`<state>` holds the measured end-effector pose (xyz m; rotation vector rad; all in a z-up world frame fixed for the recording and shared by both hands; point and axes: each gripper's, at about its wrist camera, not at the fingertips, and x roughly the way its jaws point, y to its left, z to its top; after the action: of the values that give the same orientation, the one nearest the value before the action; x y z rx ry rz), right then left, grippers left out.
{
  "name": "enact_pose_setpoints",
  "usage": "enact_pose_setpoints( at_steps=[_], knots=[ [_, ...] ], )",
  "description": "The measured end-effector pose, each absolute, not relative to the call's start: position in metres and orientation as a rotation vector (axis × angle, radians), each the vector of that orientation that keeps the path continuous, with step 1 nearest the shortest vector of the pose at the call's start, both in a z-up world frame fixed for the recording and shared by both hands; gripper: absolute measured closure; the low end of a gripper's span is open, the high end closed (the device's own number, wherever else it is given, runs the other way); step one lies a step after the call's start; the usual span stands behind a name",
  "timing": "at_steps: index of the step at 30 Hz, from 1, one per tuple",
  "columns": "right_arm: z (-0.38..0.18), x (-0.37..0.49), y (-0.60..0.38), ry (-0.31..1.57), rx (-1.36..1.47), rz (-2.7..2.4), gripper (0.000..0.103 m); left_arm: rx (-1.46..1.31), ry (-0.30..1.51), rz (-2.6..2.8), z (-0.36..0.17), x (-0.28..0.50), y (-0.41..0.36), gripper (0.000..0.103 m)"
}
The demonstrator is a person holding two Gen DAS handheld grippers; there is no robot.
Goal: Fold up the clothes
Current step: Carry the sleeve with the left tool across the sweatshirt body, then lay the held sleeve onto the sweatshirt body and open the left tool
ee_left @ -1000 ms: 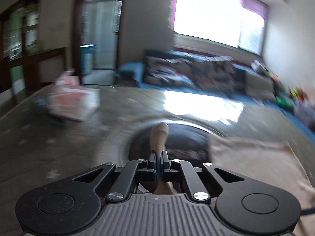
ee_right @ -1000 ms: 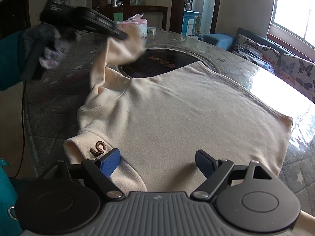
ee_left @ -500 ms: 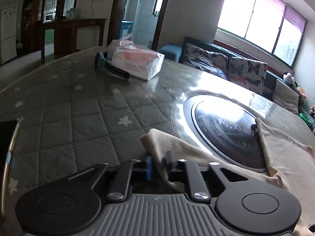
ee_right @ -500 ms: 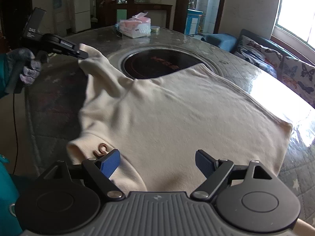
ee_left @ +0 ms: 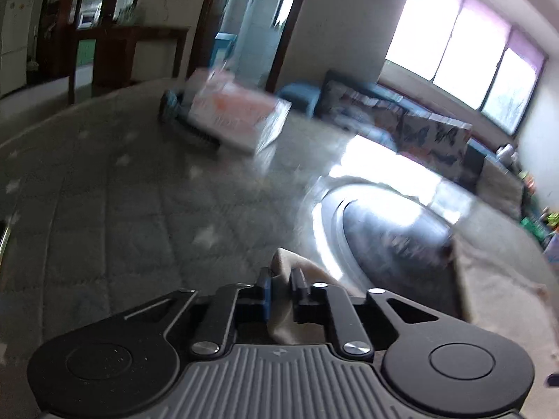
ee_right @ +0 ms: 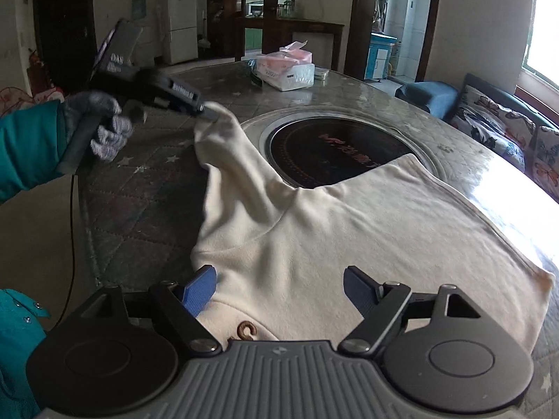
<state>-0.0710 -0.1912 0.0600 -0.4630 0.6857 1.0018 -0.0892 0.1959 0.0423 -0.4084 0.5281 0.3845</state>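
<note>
Risk, as judged from this moment: the left gripper (ee_left: 281, 284) holds only the tip of the cream shirt's sleeve (ee_right: 229, 139), cloth pinched narrowly between its fingers (ee_left: 265, 291). A thin bite like that could slip out if the sleeve is pulled taut or swung fast; the left wrist view is motion-blurred, so the hand looks to be moving quickly. Second risk: dragging the sleeve could shift the shirt (ee_right: 349, 230) body and wrinkle the flat panel, since nothing pins it down. The right gripper (ee_right: 279, 289) hovers over the near hem with fingers wide apart, holding nothing.

Pose: left gripper raised above the desk (ee_right: 146, 195) at far left, gloved left hand (ee_right: 101, 125) around its handle, sleeve stretched diagonally from shoulder up to the fingers. Right gripper low and near, pointing across the shirt, just above a small brown emblem (ee_right: 246, 331).

Shirt location: spread on the desk, far edge overlapping the round inset cooktop (ee_right: 335, 153). Tissue box (ee_right: 284, 70) sits well beyond, far side.
</note>
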Motion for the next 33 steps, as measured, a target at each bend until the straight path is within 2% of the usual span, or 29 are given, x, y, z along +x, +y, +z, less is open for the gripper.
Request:
enact_pose_setpoints(
  at_steps=[3, 5, 7, 9, 10, 15, 20, 24, 33],
  knots=[
    [0.059, -0.069, -0.189, 0.691, -0.468, 0.999, 0.021, -0.354, 0.383, 0.321, 0.066, -0.1, 0.185, 0.093],
    [0.058, -0.068, -0.187, 0.694, -0.471, 0.998, 0.021, -0.305, 0.356, 0.32, 0.075, -0.102, 0.181, 0.09],
    [0.057, -0.068, -0.186, 0.701, -0.47, 1.006, 0.021, -0.28, 0.42, 0.377, 0.066, -0.097, 0.185, 0.081],
    [0.055, -0.069, -0.185, 0.708, -0.47, 1.014, 0.021, -0.292, 0.495, 0.451, 0.052, -0.094, 0.193, 0.067],
    [0.054, -0.069, -0.184, 0.712, -0.469, 1.019, 0.021, -0.303, 0.515, 0.482, 0.046, -0.095, 0.197, 0.066],
    [0.05, -0.071, -0.181, 0.729, -0.468, 1.04, 0.021, -0.306, 0.572, 0.509, 0.039, -0.097, 0.192, 0.065],
    [0.046, -0.073, -0.177, 0.745, -0.465, 1.063, 0.021, -0.233, 0.584, 0.29, 0.049, -0.083, 0.138, 0.065],
    [0.045, -0.078, -0.171, 0.739, -0.462, 1.09, 0.021, -0.162, 0.629, 0.202, 0.038, -0.063, 0.107, 0.065],
    [0.041, -0.084, -0.148, 0.718, -0.469, 1.178, 0.022, -0.065, 0.691, 0.255, 0.023, -0.074, 0.102, 0.066]
  ],
)
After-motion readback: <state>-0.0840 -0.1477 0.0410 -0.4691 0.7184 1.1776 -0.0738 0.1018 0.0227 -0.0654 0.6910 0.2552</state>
